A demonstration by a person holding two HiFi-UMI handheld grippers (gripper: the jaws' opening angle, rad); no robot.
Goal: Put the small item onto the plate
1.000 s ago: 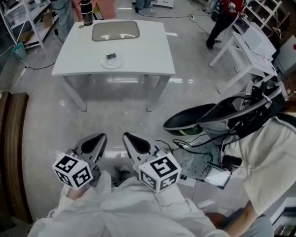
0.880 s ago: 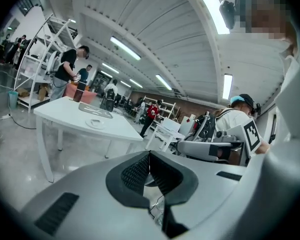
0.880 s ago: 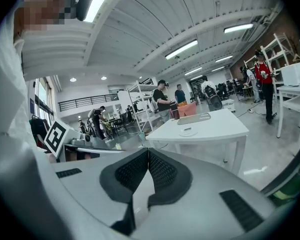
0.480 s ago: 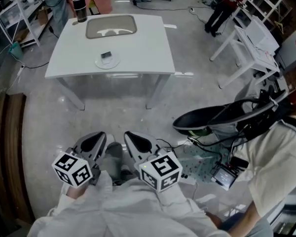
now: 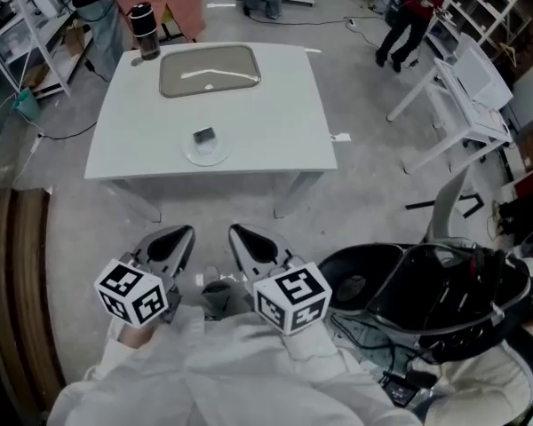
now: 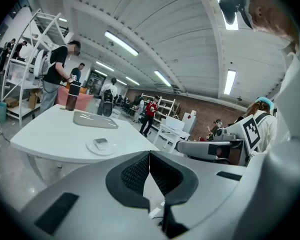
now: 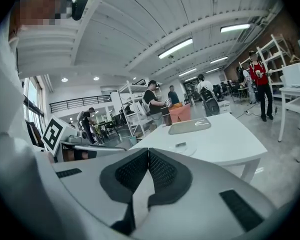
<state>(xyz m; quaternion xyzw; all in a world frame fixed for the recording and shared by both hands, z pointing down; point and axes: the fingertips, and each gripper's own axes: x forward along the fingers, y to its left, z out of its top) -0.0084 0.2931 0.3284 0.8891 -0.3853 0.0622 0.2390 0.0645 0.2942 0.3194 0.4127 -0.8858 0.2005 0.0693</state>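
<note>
Premises: a large open-plan laboratory or workshop hall, not a domestic setting. Evidence:
- A polished grey concrete floor point(image 5: 373, 193).
- A ribbed white ceiling point(image 6: 155, 29) with rows of strip lights point(image 7: 175, 48).
- A brick end wall point(image 6: 200, 109).
- White shelving racks point(image 5: 480, 7) along the edges.
- A plain white surface point(image 5: 275, 122) standing free in mid-floor.
- A loose cable point(image 5: 62, 134) trailing across the floor.
- A black office chair point(image 5: 409, 291).
- Several people point(image 6: 57, 76) standing at other stations.
</note>
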